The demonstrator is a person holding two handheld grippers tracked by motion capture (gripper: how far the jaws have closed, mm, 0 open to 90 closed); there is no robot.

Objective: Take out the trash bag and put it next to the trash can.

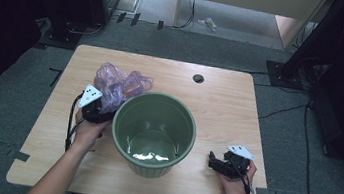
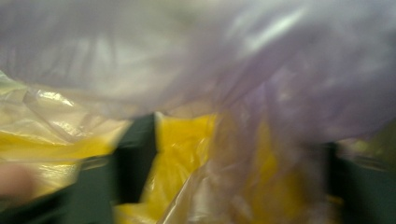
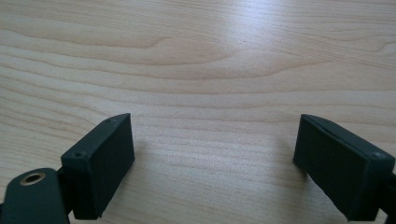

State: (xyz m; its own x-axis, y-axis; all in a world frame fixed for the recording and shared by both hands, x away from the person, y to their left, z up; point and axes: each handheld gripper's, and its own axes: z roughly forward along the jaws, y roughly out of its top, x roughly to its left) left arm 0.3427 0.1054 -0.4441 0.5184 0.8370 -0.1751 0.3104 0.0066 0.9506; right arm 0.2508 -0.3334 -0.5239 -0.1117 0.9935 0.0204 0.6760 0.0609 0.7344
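Gripping a crumpled purple plastic bag point(image 1: 117, 86), the left gripper point(image 1: 99, 110) sits at the left rim of the green bin point(image 1: 150, 162) on the wooden bench point(image 1: 220, 98); the film lies bunched against the rim, though blur hides how far its jaws have closed. Near the bin's right side, the right gripper point(image 3: 212, 154) rests low over bare wood, jaws spread wide and empty.

High view dim, corners black; glare inside green bucket point(image 1: 153, 134) (overhead light); left gripper view motion-blurred; worktop point(image 3: 196, 60) sharp.
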